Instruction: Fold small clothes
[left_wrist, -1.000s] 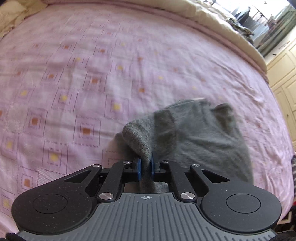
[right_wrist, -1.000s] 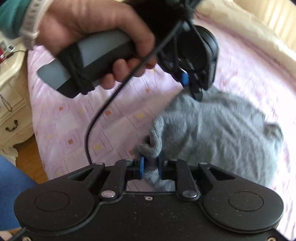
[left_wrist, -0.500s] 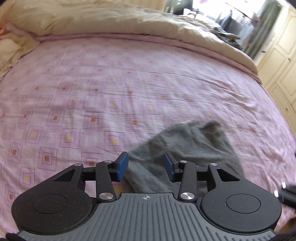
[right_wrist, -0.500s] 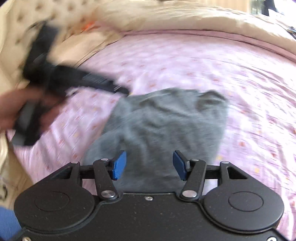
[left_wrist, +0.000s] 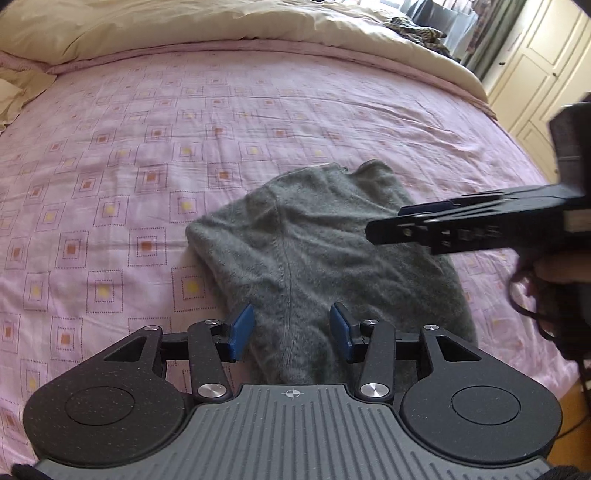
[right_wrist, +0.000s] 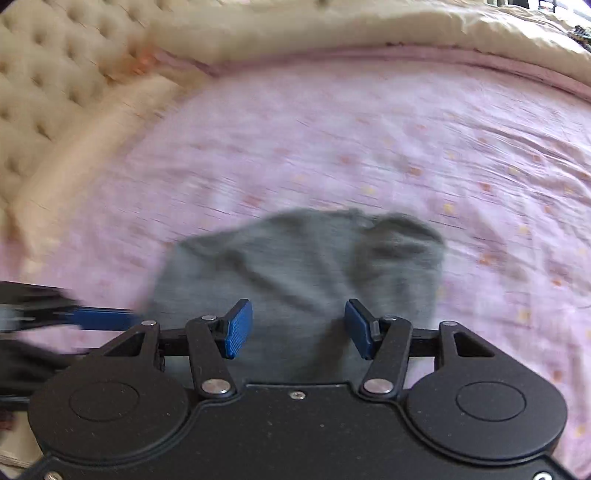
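Grey garment lies released under both spread grippers; only the right wrist view shows the tufted headboard.

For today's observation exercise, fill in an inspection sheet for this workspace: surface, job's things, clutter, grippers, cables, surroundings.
Surface: pink patterned bedsheet, lightly wrinkled.
Job's things: one grey knit garment lying on the sheet, loosely folded.
Clutter: nothing seen on the sheet.
Grippers: left gripper open, empty, over the garment's near edge; right gripper open, empty, view blurred.
Cables: dark cable looping by the person's hand.
Surroundings: beige duvet, tufted headboard, cream wardrobe doors.
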